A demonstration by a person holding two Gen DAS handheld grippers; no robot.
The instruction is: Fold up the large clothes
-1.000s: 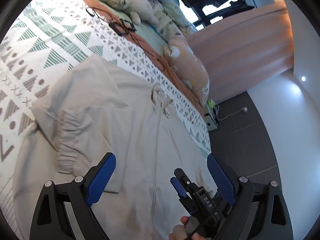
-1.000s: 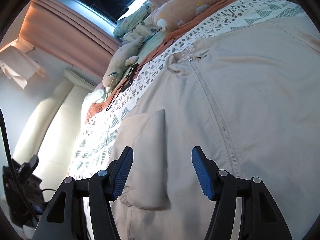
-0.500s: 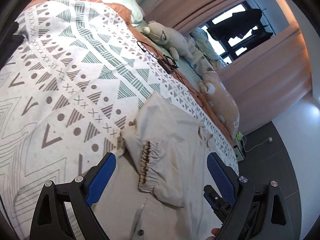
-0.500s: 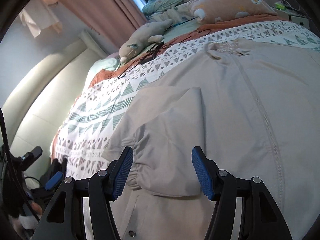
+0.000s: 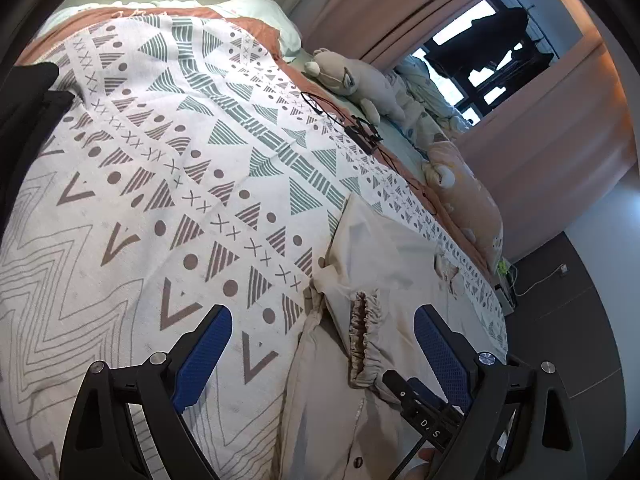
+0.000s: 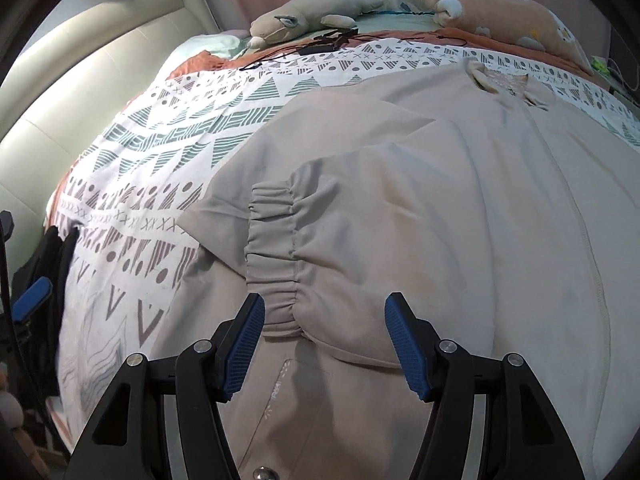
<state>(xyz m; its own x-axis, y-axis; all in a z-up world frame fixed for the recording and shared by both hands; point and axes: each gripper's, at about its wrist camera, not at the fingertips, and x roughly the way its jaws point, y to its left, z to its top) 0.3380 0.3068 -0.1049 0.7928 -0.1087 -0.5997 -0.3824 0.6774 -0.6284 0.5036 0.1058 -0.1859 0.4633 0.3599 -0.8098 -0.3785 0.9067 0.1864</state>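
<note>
Jacket (image 6: 460, 208) lies flat, zip up, on the patterned bedspread (image 5: 160, 184), one sleeve already folded across the chest with its elastic cuff (image 6: 274, 256) just ahead of our right gripper (image 6: 324, 344), which is spread and empty; our left gripper (image 5: 322, 356) is also spread and empty, over the jacket's side edge. We should pinch the side edge low, catching all layers, and fold inward without dragging the sleeve. Cable (image 5: 352, 128), plush toys (image 6: 304, 20) and dark clothes (image 6: 44, 264) sit clear, so nothing blocks us.
</note>
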